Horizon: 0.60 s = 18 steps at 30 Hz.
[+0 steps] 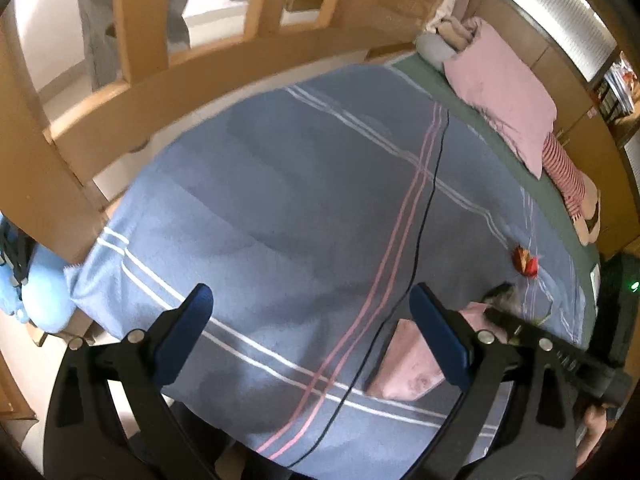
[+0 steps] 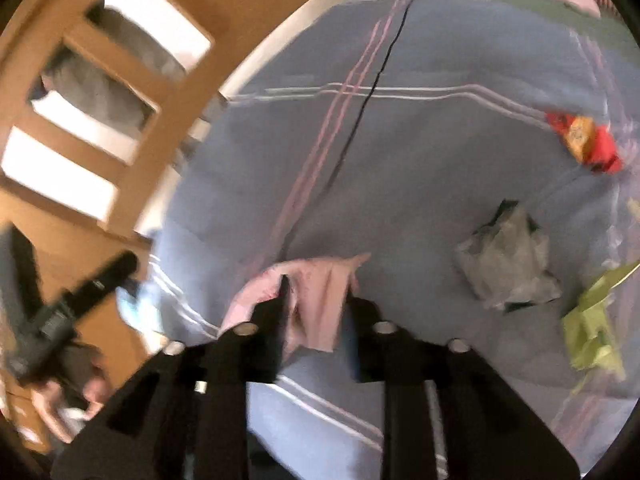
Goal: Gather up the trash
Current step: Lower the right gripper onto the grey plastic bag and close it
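Note:
On the blue striped bedspread (image 2: 420, 184) lies a crumpled pink wrapper (image 2: 316, 280). My right gripper (image 2: 318, 296) points down at it, jaws narrowed with a black finger on either side and the wrapper bunched between them; blur hides any pressing. The same pink wrapper (image 1: 408, 364) shows just inside the right pad of my left gripper (image 1: 312, 296), which hovers wide open and empty over the bedspread. More trash lies to the right: a grey crumpled bag (image 2: 508, 264), a green wrapper (image 2: 592, 332) and a red-orange snack wrapper (image 2: 584, 144).
A thin black cable (image 1: 432, 184) runs across the bedspread. A pink pillow (image 1: 504, 92) and a striped cloth (image 1: 564, 176) lie at the bed's head. The wooden bed frame (image 1: 200, 76) borders the far side, with a person's grey trouser legs (image 1: 96, 20) behind it. A blue plush (image 1: 40, 296) sits at left.

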Motion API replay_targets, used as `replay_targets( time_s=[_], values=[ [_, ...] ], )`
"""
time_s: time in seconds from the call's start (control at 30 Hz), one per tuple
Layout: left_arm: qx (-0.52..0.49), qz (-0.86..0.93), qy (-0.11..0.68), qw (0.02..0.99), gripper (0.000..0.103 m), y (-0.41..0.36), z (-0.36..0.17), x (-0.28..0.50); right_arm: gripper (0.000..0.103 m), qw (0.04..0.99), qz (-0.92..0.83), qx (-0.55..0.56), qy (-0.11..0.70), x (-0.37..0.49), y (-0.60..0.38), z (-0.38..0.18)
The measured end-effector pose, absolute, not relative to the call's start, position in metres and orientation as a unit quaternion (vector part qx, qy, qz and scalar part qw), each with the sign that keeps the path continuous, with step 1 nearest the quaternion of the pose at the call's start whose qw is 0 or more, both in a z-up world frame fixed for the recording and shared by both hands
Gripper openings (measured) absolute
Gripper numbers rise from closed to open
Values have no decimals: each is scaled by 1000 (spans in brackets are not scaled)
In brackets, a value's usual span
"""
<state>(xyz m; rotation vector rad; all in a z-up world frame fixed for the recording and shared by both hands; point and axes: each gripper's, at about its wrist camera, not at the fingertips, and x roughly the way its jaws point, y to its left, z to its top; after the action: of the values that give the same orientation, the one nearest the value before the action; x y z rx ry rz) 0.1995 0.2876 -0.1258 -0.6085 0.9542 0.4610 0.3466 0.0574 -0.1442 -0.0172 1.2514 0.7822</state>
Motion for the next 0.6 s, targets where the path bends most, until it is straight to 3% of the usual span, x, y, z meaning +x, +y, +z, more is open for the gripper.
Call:
replay_targets(
  time_s=[0.07, 0.13, 0.3, 0.43, 0.6],
  values=[
    [-278, 204, 460, 818, 98, 282, -130, 203, 58, 793, 311, 44, 523, 360, 37, -133],
    [-256, 190, 474, 821, 98, 272, -133, 210, 61, 819, 253, 44, 514, 370, 28, -136],
    [-220, 155, 506, 820, 98, 252, -141, 221, 60, 822, 135, 21, 552, 398, 13, -178],
    [-208, 152, 508, 822, 98, 245, -141, 224, 49, 807, 166, 72, 563, 397, -10, -187],
    [-216, 143, 514, 817, 98, 246, -145, 227, 48, 797, 198, 21, 570, 371, -8, -179]
  ],
)
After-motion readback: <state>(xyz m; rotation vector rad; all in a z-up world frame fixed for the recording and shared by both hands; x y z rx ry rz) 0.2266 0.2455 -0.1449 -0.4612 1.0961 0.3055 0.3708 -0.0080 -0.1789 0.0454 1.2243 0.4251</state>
